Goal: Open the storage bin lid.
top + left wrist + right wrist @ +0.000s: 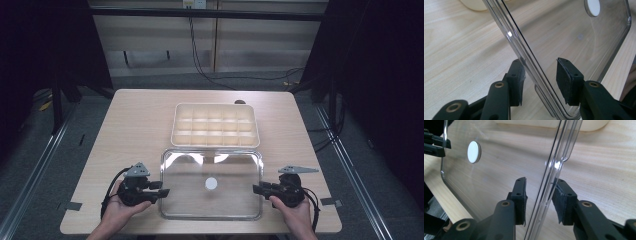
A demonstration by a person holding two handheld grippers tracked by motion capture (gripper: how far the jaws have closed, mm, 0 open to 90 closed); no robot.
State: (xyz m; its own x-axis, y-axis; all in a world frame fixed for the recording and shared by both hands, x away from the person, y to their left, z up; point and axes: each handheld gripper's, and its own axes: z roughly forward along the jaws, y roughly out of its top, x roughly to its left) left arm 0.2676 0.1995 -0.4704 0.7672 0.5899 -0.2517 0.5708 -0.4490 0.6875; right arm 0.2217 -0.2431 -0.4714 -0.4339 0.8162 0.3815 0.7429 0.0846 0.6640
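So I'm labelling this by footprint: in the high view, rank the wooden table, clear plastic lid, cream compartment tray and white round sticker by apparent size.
1. Wooden table
2. Clear plastic lid
3. Cream compartment tray, slightly smaller, though farther away
4. White round sticker

Left gripper and right gripper, each held in one hand, pointed inward toward each other, jaws parted on both.

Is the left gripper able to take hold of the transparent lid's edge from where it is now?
Probably yes. The left gripper stands open with the clear lid edge already between its pads, nothing blocking; closing should grip it.
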